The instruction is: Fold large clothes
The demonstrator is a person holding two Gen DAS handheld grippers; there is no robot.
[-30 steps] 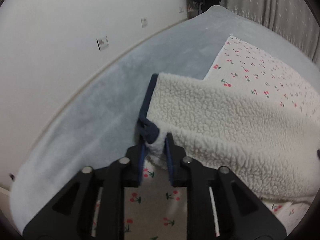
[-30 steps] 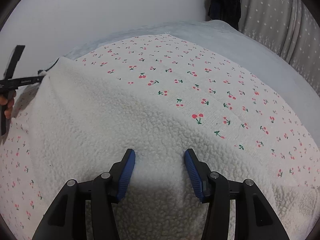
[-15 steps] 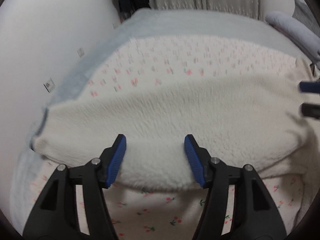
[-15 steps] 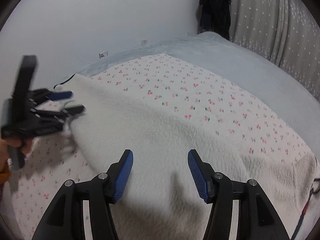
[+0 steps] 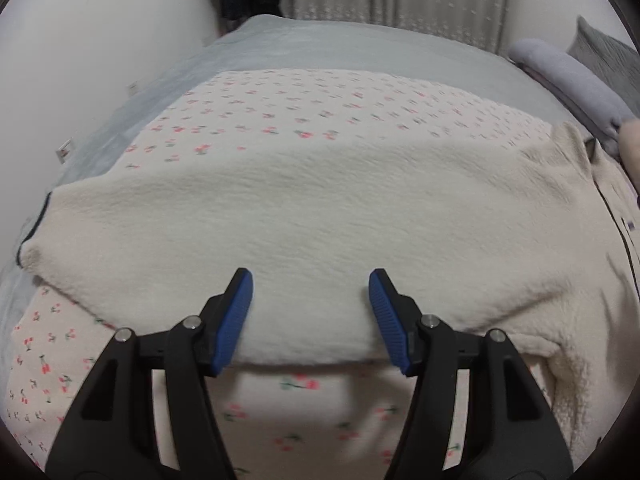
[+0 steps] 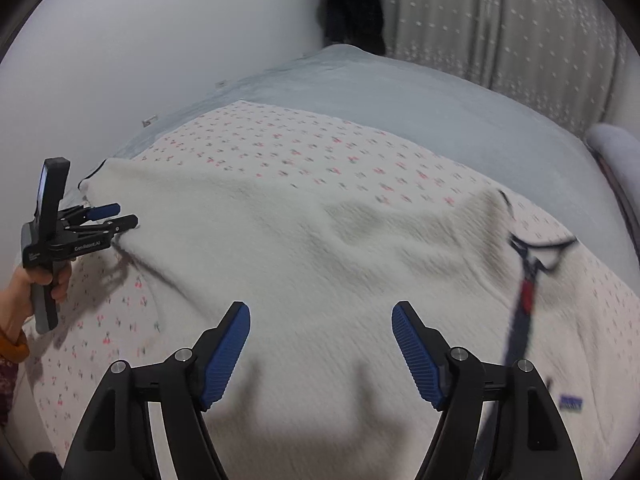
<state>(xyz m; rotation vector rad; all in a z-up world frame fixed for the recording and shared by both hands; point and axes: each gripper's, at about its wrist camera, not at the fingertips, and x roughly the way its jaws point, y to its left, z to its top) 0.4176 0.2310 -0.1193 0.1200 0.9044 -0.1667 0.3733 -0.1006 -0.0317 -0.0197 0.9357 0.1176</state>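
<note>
A large cream fleece garment (image 5: 320,208) with navy trim lies folded over on a cherry-print sheet (image 5: 320,104). My left gripper (image 5: 310,280) hovers open over the garment's near folded edge, with nothing pinched between its blue pads. In the right wrist view the same fleece (image 6: 320,248) spreads under my right gripper (image 6: 320,312). Its jaws are opening and hold nothing. The garment's dark zipper (image 6: 524,280) runs down at the right. My left gripper (image 6: 125,216), held by a hand, shows open beside the fleece's left edge.
The cherry-print sheet (image 6: 300,148) lies on a grey-blue bedspread (image 6: 420,96). A white wall runs along the left. Dark clothing (image 6: 352,4) hangs in the far corner beside a dotted curtain (image 6: 500,20). A grey pillow (image 5: 568,72) lies at the right.
My left gripper let go of the fleece's navy-trimmed corner, opened, and swung across to face the folded edge. My right gripper lifted back from the fleece and its jaws spread wider.
</note>
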